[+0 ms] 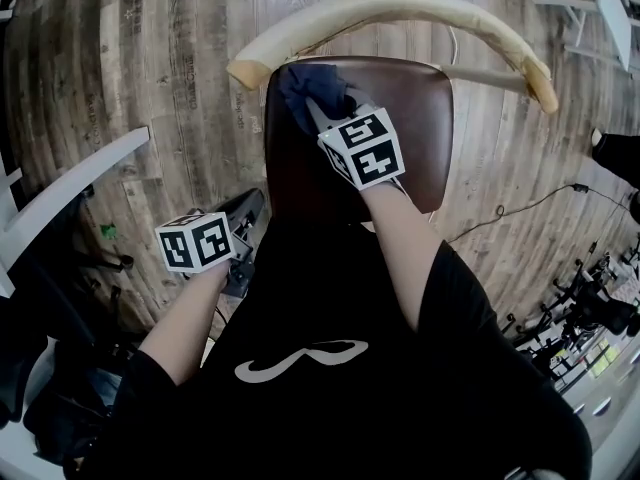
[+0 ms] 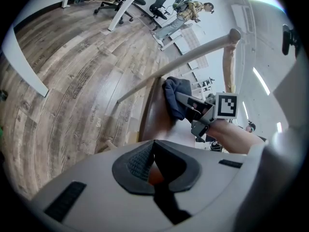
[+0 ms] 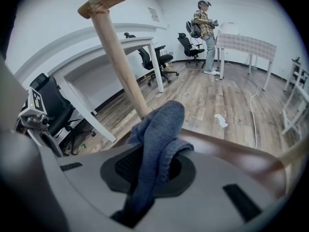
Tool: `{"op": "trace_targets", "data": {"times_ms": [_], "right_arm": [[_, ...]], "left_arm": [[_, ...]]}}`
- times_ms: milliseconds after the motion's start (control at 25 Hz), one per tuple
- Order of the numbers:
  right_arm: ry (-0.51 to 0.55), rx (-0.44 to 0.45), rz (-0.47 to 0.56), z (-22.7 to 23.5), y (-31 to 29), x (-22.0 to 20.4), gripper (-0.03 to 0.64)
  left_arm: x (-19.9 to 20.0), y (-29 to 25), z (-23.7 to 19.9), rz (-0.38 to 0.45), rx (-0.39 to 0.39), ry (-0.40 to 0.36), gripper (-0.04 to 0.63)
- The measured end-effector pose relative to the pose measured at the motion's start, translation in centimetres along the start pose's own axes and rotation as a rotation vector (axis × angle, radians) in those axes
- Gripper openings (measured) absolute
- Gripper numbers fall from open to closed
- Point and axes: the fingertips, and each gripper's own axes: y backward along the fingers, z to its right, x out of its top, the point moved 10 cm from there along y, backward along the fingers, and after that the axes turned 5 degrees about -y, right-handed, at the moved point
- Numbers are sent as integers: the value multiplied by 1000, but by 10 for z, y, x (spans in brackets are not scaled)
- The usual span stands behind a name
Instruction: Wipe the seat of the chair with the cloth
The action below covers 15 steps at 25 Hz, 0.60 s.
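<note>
Some cloth (image 1: pixel 298 83) behind right gripper (image 1: pixel 318 114)

Backrest (image 1: pixel 400 3) rims seat (image 1: pixel 420 118) far edge; near side seemingly open.

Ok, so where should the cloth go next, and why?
Probably sweep it sideways to the right. The right gripper pinches the blue cloth at the back left corner of the seat, by the backrest, and the rest of the brown seat lies bare beside it.
</note>
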Motion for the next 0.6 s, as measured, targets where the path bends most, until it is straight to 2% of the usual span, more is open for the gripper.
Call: {"op": "trace_targets", "data": {"times_ms": [320,600], "right_arm": [[-8,-106,15,36,27,-12,51],[-79,-208,39,73,56,-33,51]], "left_arm": [[8,-10,7,-39,-11,-20,14],[12,-20,18,-77,-24,-48,15]]}}
